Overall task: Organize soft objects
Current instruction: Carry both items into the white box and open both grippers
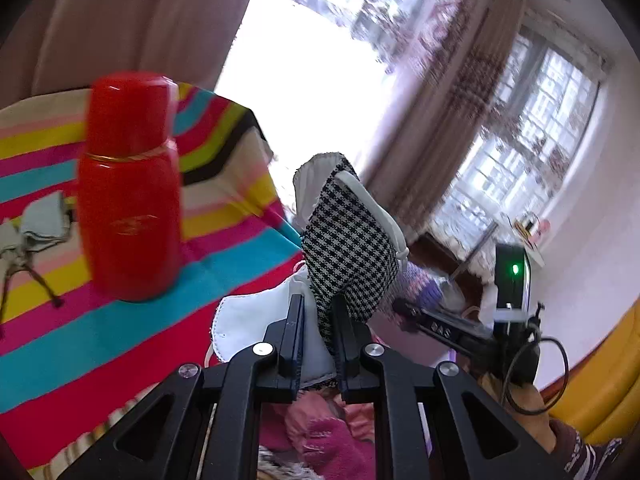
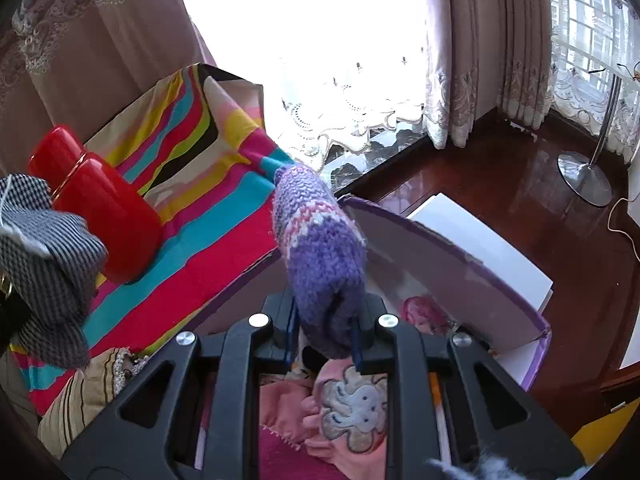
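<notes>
My left gripper (image 1: 318,306) is shut on a black-and-white houndstooth mask (image 1: 352,240) with a white strap, which sticks up between the fingers. The same mask (image 2: 44,272) hangs at the left edge of the right wrist view. A white mask (image 1: 248,320) lies on the striped cloth just behind the left fingers. My right gripper (image 2: 328,308) is shut on a purple knitted piece (image 2: 320,236) with a pink-and-white band. It hovers over an open purple box (image 2: 440,248) holding pink fabrics (image 2: 348,400). The right gripper (image 1: 404,308) also shows in the left wrist view, to the right.
A red thermos (image 1: 128,200) stands on the striped tablecloth (image 1: 120,340), close to the left gripper. A pale crumpled cloth with cords (image 1: 40,220) lies at the far left. Beyond the box are a dark wooden floor, a white board (image 2: 480,240) and a lamp base (image 2: 584,176).
</notes>
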The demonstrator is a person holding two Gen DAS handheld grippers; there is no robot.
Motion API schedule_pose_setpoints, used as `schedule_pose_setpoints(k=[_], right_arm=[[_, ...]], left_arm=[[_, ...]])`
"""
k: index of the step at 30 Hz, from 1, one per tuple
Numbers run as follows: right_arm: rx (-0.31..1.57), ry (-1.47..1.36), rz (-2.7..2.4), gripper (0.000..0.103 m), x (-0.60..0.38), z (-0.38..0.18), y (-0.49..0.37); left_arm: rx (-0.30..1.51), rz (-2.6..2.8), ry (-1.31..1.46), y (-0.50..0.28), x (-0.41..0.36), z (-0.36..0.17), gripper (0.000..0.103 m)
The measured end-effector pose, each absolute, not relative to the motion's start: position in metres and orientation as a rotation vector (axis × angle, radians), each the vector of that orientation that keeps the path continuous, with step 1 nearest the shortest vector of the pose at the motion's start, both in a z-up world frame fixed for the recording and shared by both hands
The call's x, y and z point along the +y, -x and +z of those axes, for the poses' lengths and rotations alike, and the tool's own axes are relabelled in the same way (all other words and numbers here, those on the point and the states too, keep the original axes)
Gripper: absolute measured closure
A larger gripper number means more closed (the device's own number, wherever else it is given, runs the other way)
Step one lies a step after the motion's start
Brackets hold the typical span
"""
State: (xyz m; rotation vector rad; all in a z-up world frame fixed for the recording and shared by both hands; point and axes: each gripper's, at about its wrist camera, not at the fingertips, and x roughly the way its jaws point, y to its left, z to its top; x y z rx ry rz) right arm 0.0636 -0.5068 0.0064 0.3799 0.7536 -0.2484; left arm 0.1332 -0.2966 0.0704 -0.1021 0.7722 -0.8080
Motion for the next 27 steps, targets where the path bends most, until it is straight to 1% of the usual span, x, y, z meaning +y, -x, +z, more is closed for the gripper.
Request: schedule_pose_setpoints(k=[1, 2, 3, 4, 5, 7, 14, 21, 23, 27], right_arm=[[0.758, -0.377, -0.250, 0.074, -0.509, 0.006, -0.065], [0.766, -0.374, -0.251, 0.068, -0.511, 0.006, -0.066], [0.773, -0.373, -0.253, 0.064, -0.512, 0.005, -0.067], [0.773, -0.377, -0.260, 0.054, -0.515, 0.005, -0.067], [0.770, -0.378, -0.268, 0.047, -0.517, 0.005, -0.067], [0.756, -0.371, -0.282, 0.045, -0.518, 0.008, -0.064], [0.762, -0.376, -0.272, 0.045, -0.518, 0.008, -0.063], [0.749, -0.328, -0.230, 0.044, -0.501, 0.015, -0.063], [0.740, -0.301, -0.212, 0.041, -0.493, 0.018, -0.063], [0.729, -0.266, -0.159, 0.040, -0.475, 0.025, -0.066]], left_arm=[[0.782, -0.822, 0.097, -0.135, -0.303, 0.069, 0.086], [0.803, -0.848, 0.085, -0.135, -0.311, 0.065, 0.077], [0.824, -0.862, 0.067, -0.136, -0.317, 0.061, 0.065], [0.845, -0.862, 0.041, -0.136, -0.325, 0.057, 0.060], [0.855, -0.858, 0.024, -0.134, -0.329, 0.054, 0.055], [0.869, -0.863, 0.005, -0.133, -0.333, 0.049, 0.055], [0.885, -0.824, 0.027, -0.135, -0.327, 0.046, 0.055], [0.887, -0.784, 0.076, -0.140, -0.304, 0.041, 0.055], [0.876, -0.772, 0.086, -0.141, -0.297, 0.043, 0.055], [0.855, -0.749, 0.111, -0.145, -0.283, 0.048, 0.055]])
